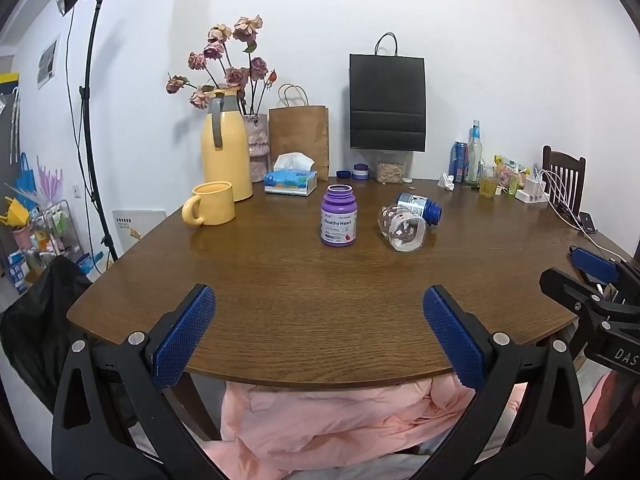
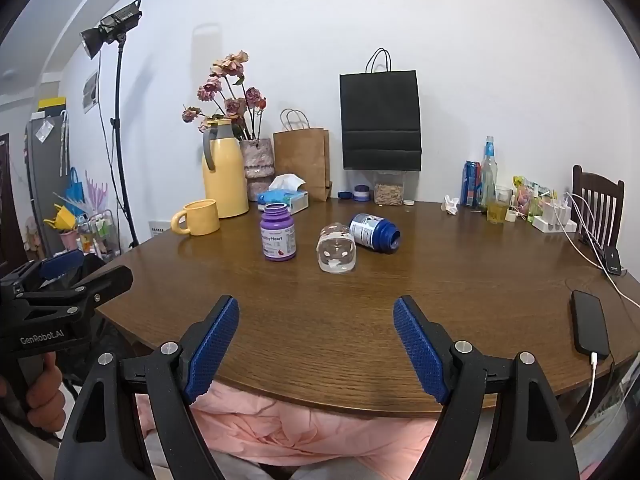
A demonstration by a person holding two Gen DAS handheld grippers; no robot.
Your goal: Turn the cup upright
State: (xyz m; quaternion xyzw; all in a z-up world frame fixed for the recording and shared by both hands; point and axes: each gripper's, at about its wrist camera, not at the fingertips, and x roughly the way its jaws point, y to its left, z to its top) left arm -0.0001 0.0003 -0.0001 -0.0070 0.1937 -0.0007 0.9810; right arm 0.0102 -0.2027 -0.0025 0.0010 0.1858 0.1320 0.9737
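Right now your clear glass cup with small pink printed figures [image 1: 402, 227] lies on its side near the middle of the round brown wooden table [image 1: 304, 312], its open mouth turned toward you. Just behind it, seemingly touching though the angle makes that hard to confirm, lies a blue-capped white-labelled bottle [image 1: 420, 206], also tipped over. To the cup's left stands a purple supplement bottle marked "Healthy Heart" [image 1: 338, 216], upright and apart from it. Farther left sits a yellow ceramic mug [image 1: 210, 204] in front of a tall yellow thermos jug [image 1: 224, 148], with a blue tissue box [image 1: 291, 181] beside them.

Your left gripper [image 1: 319, 330] hangs over the near table edge with its blue-padded jaws spread wide, holding nothing. Your right gripper [image 2: 316, 344] is likewise wide open and empty, well short of the cup. A black phone [image 2: 590, 328] on a white cable lies at the table's right rim.
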